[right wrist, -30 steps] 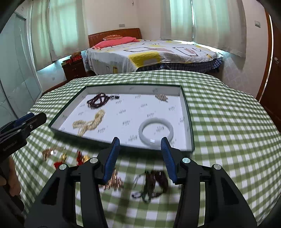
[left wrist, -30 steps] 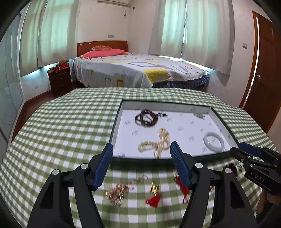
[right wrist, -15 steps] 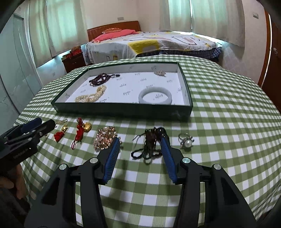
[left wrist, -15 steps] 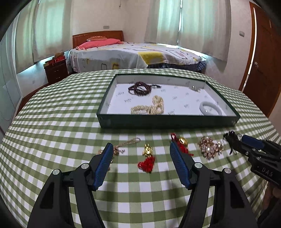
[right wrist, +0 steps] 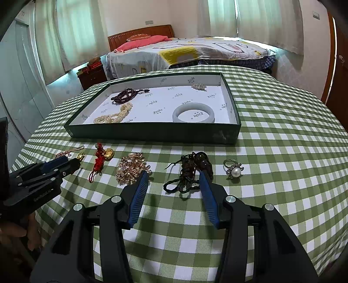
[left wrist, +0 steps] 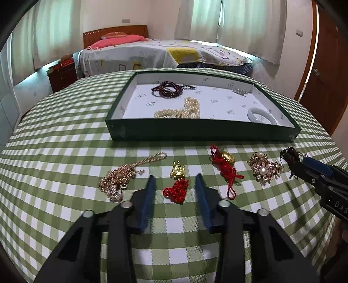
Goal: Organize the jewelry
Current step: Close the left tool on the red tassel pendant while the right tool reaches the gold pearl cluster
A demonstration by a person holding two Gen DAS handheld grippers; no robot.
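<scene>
light: soft daylight through curtains [left wrist: 239, 19]; shadows: faint; edges: fisheye bending, dark corners; focus: sharp

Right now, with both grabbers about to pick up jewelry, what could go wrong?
1. The left gripper is closing around the gold charm's red tassel; the pads might pinch only loose threads, so the charm could slip out.
2. The right gripper brackets the dark cord, and its left finger lies close to the gold brooch, which could get dragged along.
</scene>
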